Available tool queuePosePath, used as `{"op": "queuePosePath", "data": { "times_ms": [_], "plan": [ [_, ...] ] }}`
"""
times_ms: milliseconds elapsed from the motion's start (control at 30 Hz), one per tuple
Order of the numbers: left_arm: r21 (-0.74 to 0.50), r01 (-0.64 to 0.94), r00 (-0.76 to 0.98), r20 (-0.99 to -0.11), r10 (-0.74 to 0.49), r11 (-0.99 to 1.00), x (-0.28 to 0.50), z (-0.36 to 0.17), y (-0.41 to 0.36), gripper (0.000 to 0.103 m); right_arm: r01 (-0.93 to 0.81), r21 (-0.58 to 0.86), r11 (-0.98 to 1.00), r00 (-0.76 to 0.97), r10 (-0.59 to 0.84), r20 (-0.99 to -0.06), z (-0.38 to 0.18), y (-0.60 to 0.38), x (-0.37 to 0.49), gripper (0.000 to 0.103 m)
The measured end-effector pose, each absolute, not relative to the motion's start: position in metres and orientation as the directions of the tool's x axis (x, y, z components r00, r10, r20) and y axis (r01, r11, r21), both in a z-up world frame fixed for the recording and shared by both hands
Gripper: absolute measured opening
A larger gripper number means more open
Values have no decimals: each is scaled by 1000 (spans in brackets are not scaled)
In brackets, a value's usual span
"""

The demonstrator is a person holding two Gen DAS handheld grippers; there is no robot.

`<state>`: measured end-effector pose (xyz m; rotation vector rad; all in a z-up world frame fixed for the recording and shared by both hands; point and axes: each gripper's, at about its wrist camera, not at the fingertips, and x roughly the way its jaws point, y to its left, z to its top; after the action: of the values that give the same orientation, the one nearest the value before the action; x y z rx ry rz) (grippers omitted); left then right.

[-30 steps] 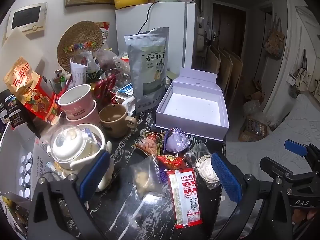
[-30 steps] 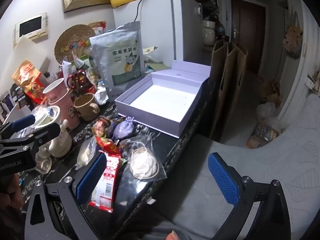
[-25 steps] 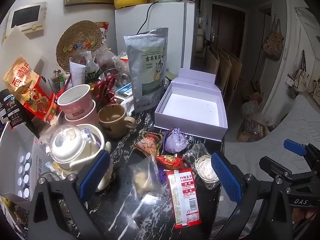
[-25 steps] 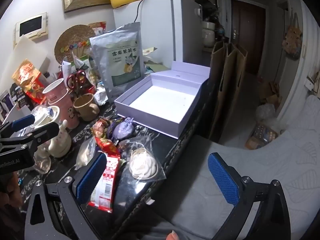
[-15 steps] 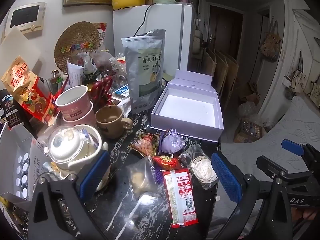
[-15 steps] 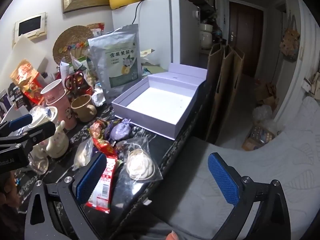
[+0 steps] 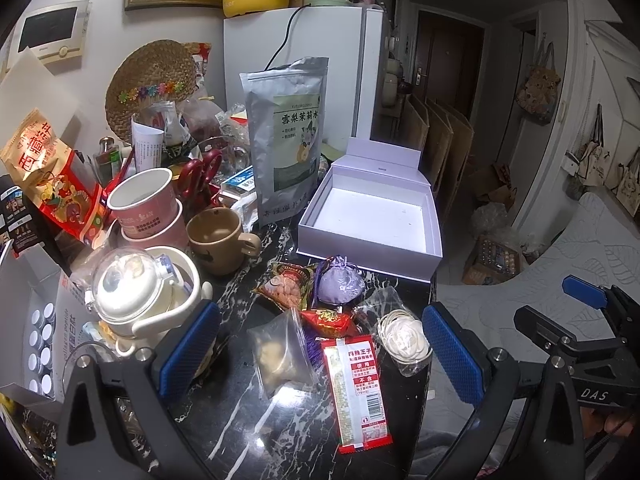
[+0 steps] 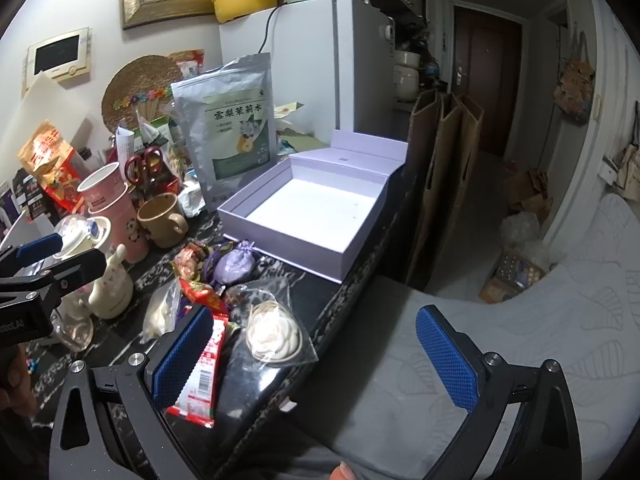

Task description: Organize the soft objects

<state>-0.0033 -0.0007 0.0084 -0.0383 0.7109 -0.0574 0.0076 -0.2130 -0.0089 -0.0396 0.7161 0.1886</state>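
Lavender drawstring pouch [image 7: 340, 285], plump, beside lilac box [image 7: 370, 216]; both grippers gaping, empty-handed.

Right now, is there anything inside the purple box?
No. The purple box is open and only its bare white bottom shows. Its near wall hides a thin strip of the floor from both cameras. Both grippers are open and hold nothing.

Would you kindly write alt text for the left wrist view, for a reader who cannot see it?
The open left gripper hovers above small soft packets on a dark marble table: a lavender sachet, a bagged white flower and a red snack packet. Behind them sits an empty lavender box.
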Motion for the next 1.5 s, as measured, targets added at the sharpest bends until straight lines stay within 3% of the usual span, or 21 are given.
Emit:
{"op": "queuePosePath", "data": {
  "times_ms": [1500],
  "plan": [
    [-69,52,759,-645,-85,996,-8,11,-1,103,-179,26,984,747,153,-647,-4,-220,5,103]
  ]
}}
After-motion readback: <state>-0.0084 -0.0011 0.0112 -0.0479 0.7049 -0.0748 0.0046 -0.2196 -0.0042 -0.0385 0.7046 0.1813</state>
